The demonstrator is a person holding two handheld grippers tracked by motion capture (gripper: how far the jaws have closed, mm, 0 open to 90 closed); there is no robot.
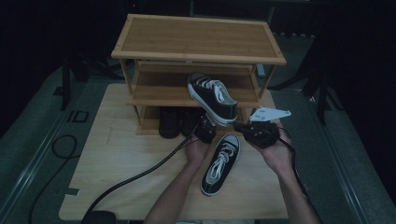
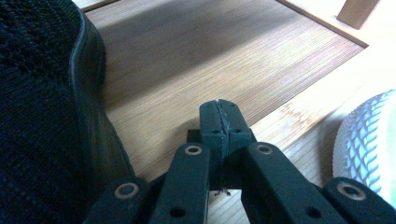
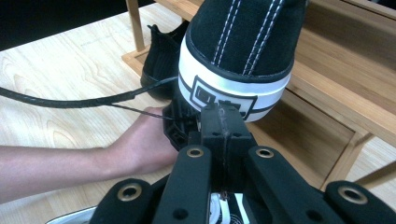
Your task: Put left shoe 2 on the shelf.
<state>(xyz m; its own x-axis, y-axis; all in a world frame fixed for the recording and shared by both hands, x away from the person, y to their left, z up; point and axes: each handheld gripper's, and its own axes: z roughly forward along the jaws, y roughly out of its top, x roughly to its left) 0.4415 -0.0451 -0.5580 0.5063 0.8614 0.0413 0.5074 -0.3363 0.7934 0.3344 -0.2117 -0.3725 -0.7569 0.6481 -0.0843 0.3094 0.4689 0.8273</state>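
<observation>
High view shows a black canvas sneaker (image 1: 213, 97) with a white rubber sole lifted in the air in front of the middle shelf of a bamboo shoe rack (image 1: 196, 39), toe tilted up toward the rack. The left gripper (image 1: 205, 129) sits under its heel end and the right gripper (image 1: 247, 128) meets it from the side, so the shoe seems propped between the two rather than pinched. In both gripper views the black jaws are pressed together with nothing between them; the right gripper view has its closed tips just at the sneaker's white heel band (image 3: 233, 88).

The matching sneaker (image 1: 221, 164) lies flat on the table (image 1: 116, 158), and dark shoes (image 1: 177, 122) occupy the bottom shelf.

The sneaker looks light, with a soft, collapsible upper and a stiffer rubber sole. Balanced on closed jaws it could easily roll off. A firmer hold would likely be on the heel collar or the sole edge.
</observation>
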